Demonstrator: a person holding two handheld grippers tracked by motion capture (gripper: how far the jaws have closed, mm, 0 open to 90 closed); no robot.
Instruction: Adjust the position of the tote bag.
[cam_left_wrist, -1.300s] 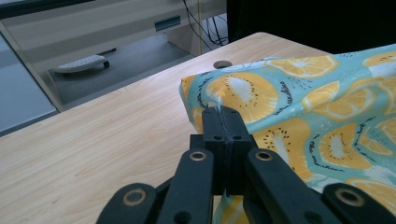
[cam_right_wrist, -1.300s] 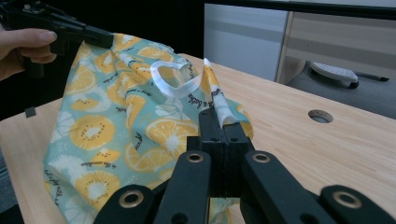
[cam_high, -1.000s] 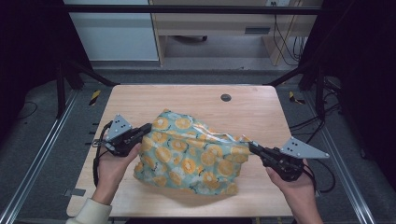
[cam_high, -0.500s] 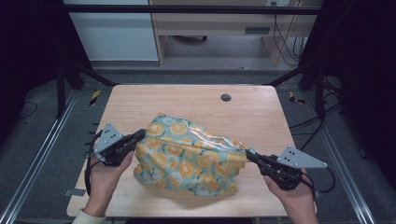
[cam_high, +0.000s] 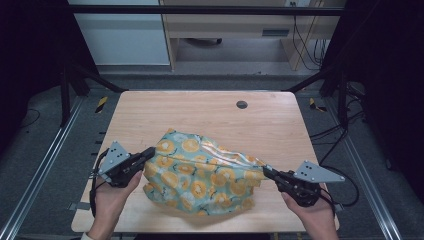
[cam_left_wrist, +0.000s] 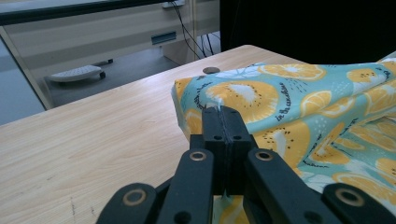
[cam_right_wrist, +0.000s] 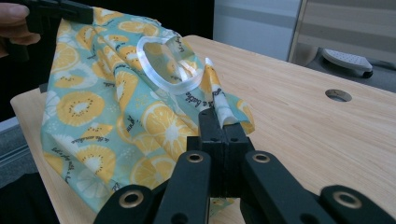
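A teal bag (cam_high: 202, 175) printed with orange slices hangs stretched between both grippers over the near half of the wooden table (cam_high: 210, 115). My left gripper (cam_high: 149, 153) is shut on the bag's left edge; in the left gripper view its jaws (cam_left_wrist: 223, 115) pinch the printed fabric (cam_left_wrist: 289, 102). My right gripper (cam_high: 266, 171) is shut on the bag's right corner, and in the right gripper view the jaws (cam_right_wrist: 219, 119) clamp a fold of the bag (cam_right_wrist: 116, 107). A clear plastic handle loop (cam_right_wrist: 166, 65) lies on the bag's upper side. The other gripper (cam_right_wrist: 56, 11) holds the far corner.
A round cable hole (cam_high: 242, 104) sits in the table's far part. Beyond the table stand a light cabinet (cam_high: 120, 35) and a desk (cam_high: 235, 25) with cables. Metal rails (cam_high: 45, 165) run along the table's left side, and dark curtains hang at both sides.
Both hands have drawn back toward the table's near edge and apart, the left one sinking a little. The bag has come with them and hangs more stretched out.
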